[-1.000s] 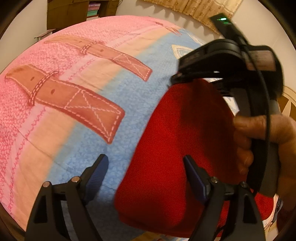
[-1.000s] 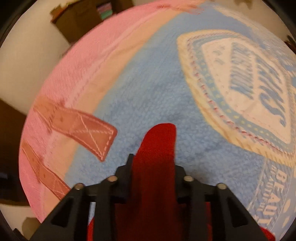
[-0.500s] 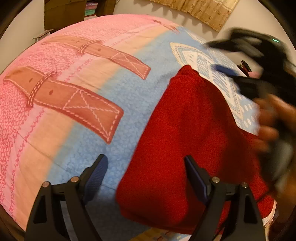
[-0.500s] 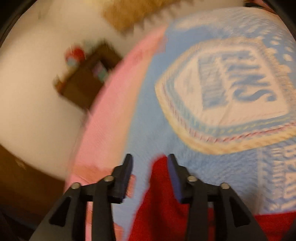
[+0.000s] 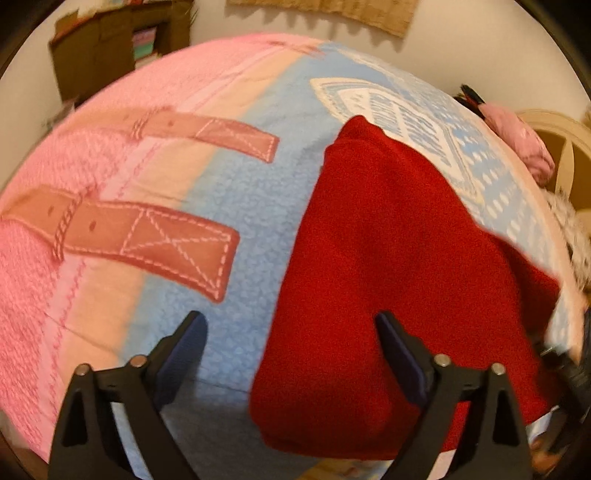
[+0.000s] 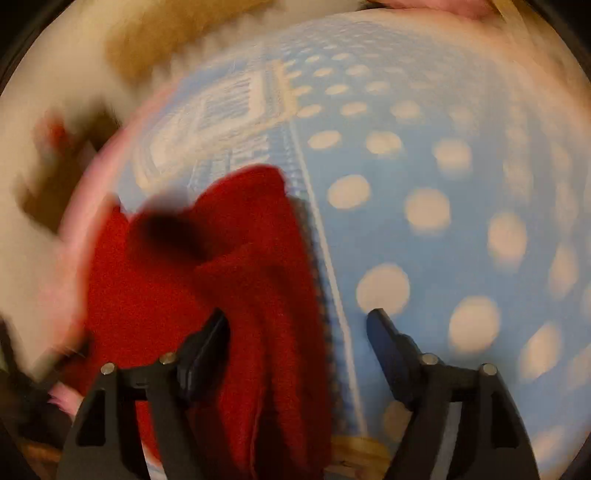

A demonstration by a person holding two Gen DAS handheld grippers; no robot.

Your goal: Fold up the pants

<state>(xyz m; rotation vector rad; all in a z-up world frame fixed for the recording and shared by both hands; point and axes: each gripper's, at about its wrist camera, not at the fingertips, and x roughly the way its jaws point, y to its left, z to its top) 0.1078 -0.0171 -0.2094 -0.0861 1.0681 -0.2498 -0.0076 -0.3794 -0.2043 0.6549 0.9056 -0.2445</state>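
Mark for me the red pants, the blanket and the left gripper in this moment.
red pants (image 5: 388,266), left wrist view, middle of the folded cloth.
blanket (image 5: 258,221), left wrist view, bare blue stretch beside the pants.
left gripper (image 5: 290,347), left wrist view, midway between its opening fingertips.

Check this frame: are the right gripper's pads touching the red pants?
Cannot tell. In the blurred right wrist view the right gripper has opening jaws; the red pants lie between them, but motion blur hides whether the left pad brushes the cloth.

A bed (image 5: 229,192) is being covered by a pink-and-blue blanket (image 5: 258,221); a brown shelf (image 5: 110,51) is being stood against a pale wall (image 5: 214,22), warmly lit, under a tan hanging (image 5: 351,11)
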